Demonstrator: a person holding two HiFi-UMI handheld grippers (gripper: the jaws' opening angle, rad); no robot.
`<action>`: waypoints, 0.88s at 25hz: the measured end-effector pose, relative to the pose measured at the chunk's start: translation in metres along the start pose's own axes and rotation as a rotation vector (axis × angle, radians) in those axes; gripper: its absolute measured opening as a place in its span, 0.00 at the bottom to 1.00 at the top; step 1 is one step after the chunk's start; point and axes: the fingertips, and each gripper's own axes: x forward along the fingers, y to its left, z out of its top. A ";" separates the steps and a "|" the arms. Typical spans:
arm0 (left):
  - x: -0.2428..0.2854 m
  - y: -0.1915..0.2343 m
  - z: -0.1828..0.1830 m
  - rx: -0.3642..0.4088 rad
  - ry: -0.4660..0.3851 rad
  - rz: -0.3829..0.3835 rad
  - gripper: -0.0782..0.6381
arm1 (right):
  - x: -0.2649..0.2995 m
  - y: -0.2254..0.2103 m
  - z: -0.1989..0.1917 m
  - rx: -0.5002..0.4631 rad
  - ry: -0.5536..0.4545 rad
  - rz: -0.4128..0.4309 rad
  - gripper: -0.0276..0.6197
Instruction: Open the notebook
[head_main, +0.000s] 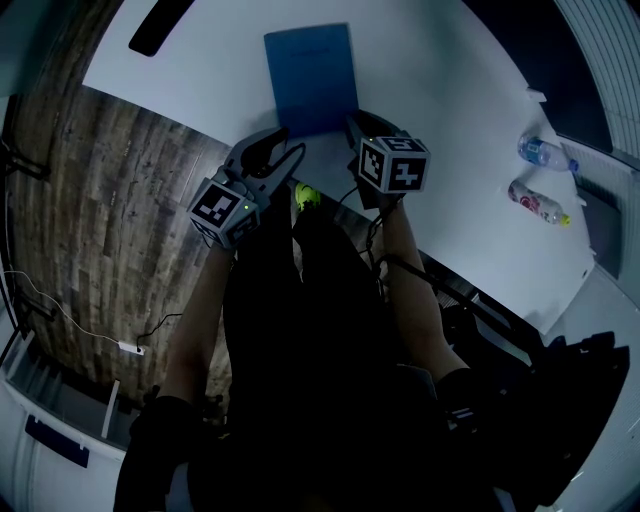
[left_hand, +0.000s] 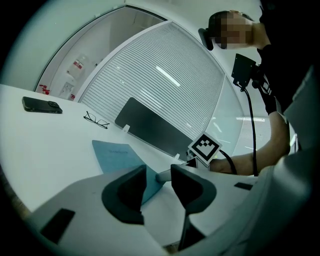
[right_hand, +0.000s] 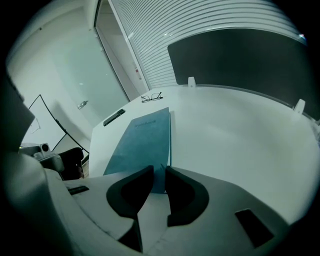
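Observation:
A blue notebook (head_main: 310, 75) (left_hand: 117, 156) (right_hand: 145, 140) lies closed on the white table (head_main: 450, 150). My right gripper (head_main: 356, 122) (right_hand: 159, 182) points steeply down at the notebook's near right corner. Its jaws stand close together with a narrow gap, and the corner's edge shows in that gap. I do not see the pads pressing on it. My left gripper (head_main: 274, 142) (left_hand: 159, 187) hovers open just off the near left corner, with nothing between its pads. In the left gripper view the right gripper's tip (left_hand: 164, 175) shows beyond the gap.
Beyond the notebook lie a black phone (head_main: 160, 25) (left_hand: 42, 105) and a pair of glasses (left_hand: 96, 120) (right_hand: 151, 97). A dark panel (left_hand: 150, 127) (right_hand: 240, 60) stands along the table's far side. Two bottles (head_main: 540, 152) lie at the right. Wooden floor (head_main: 90, 200) lies left of the table's edge.

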 end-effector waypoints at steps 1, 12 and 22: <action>0.000 0.000 0.001 0.000 -0.002 0.001 0.31 | 0.000 0.000 0.000 0.007 0.002 0.004 0.14; 0.001 -0.005 0.011 -0.001 -0.012 0.000 0.31 | -0.006 0.005 0.008 0.047 -0.029 0.037 0.11; -0.002 -0.011 0.027 0.017 -0.027 -0.004 0.31 | -0.024 0.018 0.022 0.052 -0.105 0.063 0.10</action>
